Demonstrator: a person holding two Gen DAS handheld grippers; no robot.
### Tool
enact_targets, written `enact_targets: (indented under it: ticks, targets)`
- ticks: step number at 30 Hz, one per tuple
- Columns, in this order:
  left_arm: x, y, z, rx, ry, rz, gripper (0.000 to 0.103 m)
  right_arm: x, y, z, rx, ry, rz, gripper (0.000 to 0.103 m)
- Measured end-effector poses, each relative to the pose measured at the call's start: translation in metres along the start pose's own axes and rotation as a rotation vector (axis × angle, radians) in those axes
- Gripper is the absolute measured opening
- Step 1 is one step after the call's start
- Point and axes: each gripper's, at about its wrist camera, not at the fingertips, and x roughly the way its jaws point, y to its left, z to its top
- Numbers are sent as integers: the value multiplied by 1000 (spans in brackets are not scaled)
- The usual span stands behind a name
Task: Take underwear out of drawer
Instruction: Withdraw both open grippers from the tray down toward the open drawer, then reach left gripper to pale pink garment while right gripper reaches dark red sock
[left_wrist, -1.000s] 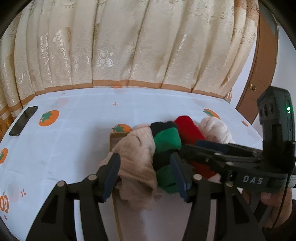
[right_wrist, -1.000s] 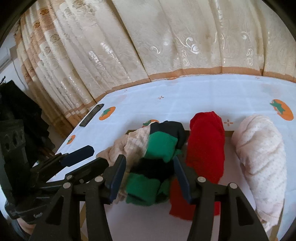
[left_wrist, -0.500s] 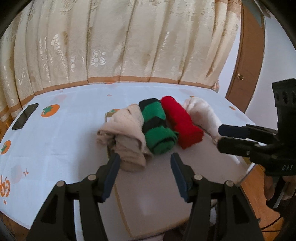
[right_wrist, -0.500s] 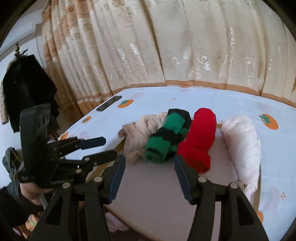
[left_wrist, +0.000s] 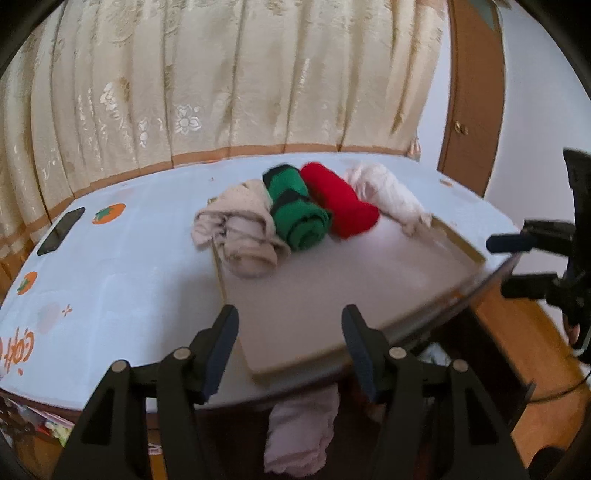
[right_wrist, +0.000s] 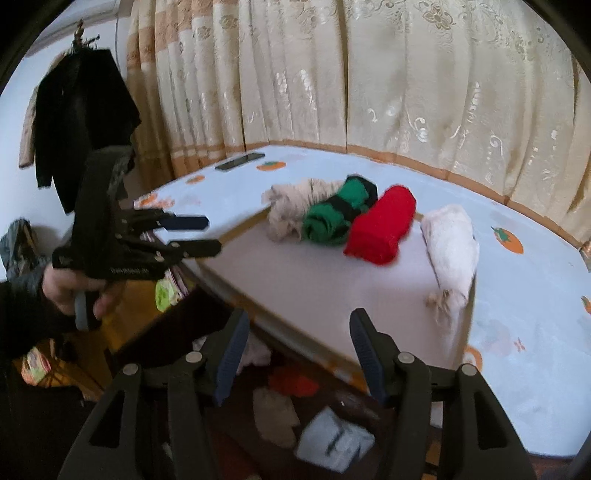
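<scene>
Left wrist view: four rolled underwear pieces, beige, green, red, white, side by side on board atop surface. Left tool and right tool released, empty, short of board's near edge, probably free for drawer below.

Four soft cloth rolls lie in a row: a crumpled beige knit roll, a green and black striped roll, a plush red roll and a pale pink dotted roll. They rest on a smooth matt board with a pale wooden edge. The tabletop wears a smooth printed cloth. A glossy dark phone lies on it. Behind hangs a satiny embroidered curtain. Both the left gripper and right gripper look matt black plastic with metal rivets.
</scene>
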Motion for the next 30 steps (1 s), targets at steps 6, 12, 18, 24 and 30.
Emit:
enact_targets:
  ticks: [6, 12, 18, 24, 30]
  targets:
    - [-3, -13, -30, 92, 50, 26, 61, 9, 10, -34, -49, 67, 15, 59]
    - [-3, -20, -46, 130, 86, 11, 63, 28, 27, -59, -143, 155, 46, 59]
    - [13, -23, -64, 152, 161, 1, 63, 38, 43, -71, -248, 206, 90, 59]
    - [40, -25, -82, 166, 267, -14, 63, 51, 46, -79, -292, 248, 106, 59]
    - [65, -31, -96, 200, 354, -19, 63, 61, 52, -91, -337, 279, 114, 59]
